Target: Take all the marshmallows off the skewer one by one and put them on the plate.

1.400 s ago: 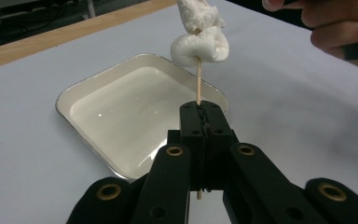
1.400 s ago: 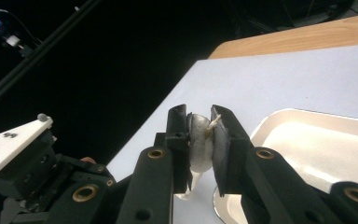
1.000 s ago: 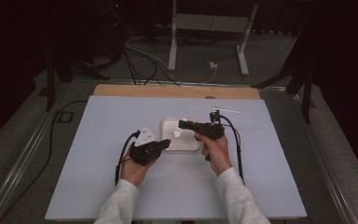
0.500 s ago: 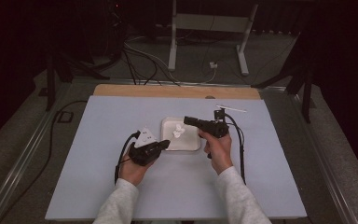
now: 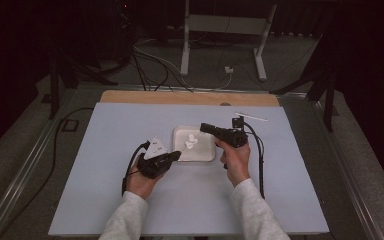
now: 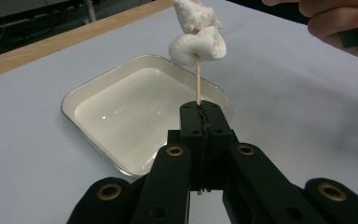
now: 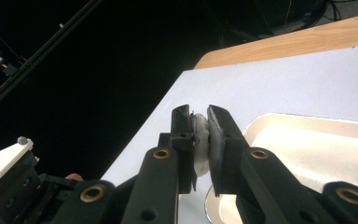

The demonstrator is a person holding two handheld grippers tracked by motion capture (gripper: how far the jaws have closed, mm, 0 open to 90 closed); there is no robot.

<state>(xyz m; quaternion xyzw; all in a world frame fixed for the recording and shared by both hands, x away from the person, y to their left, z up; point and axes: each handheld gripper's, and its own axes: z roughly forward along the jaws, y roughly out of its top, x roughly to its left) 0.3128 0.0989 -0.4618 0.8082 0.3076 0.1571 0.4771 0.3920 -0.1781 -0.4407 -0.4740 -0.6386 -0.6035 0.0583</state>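
My left gripper (image 6: 200,107) is shut on a thin wooden skewer (image 6: 197,79) that stands upright with two white marshmallows (image 6: 198,42) stuck on its top. In the high view this left gripper (image 5: 176,155) sits at the left edge of the white tray (image 5: 207,156), and the marshmallows (image 5: 191,143) hang over it. My right gripper (image 7: 198,114) is shut on a small white marshmallow piece (image 7: 200,147). It hovers over the tray's far right corner in the high view, where the right gripper (image 5: 203,127) points left.
The tray's inside (image 6: 135,107) looks bare and glossy. A thin white stick (image 5: 250,117) lies on the pale mat behind the right hand. A wooden strip (image 5: 190,97) borders the mat's far edge. Cables and stand legs lie on the floor beyond.
My right gripper has drifted a little to the right and away from the skewered marshmallows. The left gripper and its skewer have stayed put.
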